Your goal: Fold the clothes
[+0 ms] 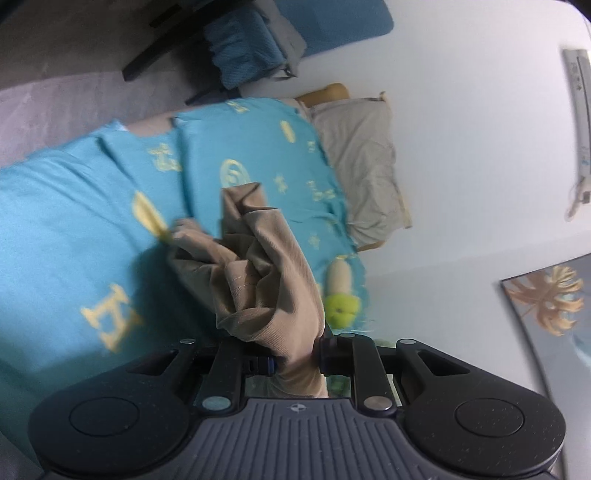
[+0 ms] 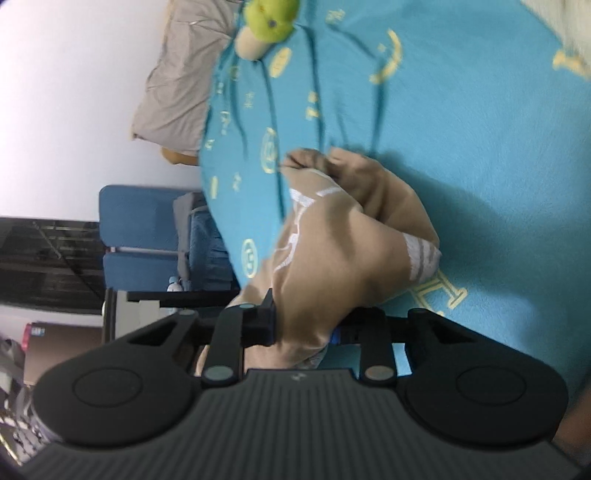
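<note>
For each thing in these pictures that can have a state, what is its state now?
Tan garment: crumpled, not folded, gripped at two places.
Left gripper: shut on the garment.
Right gripper: shut on the garment.
Blue bedspread: spread out, wrinkled.
Plush toy: lying on the bedspread.

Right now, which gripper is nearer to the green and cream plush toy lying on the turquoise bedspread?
Left. The left gripper, shut on the tan garment, has the plush toy just ahead. From the right gripper, the toy lies far across the bedspread.
</note>
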Demonstrator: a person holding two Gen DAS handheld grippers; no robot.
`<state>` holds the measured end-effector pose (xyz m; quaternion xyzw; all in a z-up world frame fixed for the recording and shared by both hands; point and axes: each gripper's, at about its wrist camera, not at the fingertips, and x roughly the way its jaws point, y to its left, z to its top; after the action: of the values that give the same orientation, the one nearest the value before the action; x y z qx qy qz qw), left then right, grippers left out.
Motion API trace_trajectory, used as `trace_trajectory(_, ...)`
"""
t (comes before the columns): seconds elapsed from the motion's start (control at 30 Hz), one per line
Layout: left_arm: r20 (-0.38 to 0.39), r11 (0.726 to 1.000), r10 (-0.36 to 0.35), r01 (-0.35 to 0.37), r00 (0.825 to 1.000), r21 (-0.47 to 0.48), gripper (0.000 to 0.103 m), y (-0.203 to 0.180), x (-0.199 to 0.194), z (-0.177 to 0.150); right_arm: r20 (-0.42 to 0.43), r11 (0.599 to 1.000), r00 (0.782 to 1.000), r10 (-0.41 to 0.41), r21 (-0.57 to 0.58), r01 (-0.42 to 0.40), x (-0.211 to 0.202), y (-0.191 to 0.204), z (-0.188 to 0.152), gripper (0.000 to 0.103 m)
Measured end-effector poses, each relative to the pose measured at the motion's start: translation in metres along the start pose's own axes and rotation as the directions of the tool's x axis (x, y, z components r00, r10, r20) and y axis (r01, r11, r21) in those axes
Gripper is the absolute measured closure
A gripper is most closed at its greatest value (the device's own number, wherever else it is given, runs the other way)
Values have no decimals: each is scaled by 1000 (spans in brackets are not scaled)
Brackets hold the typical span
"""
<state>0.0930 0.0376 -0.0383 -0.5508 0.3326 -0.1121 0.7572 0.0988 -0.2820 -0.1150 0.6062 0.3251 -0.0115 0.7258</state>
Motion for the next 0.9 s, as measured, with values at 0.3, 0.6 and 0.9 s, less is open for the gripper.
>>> trace_trajectory(0.3, -188, 998, -22, 32, 982, 52, 83, -144, 60, -63, 152, 999, 988, 37, -29, -33, -124, 44, 86, 74)
trace_trajectory(0.6, -340, 964, -189, 239, 921, 112, 82, -311, 174, -200, 395, 988, 917, 51, -157, 12, -270, 93, 245, 74)
trace_trajectory(0.9, -475, 858, -343, 477, 810, 193, 81, -408, 289, -314, 629, 945, 772, 94, -299, 129, -377, 113, 341, 74)
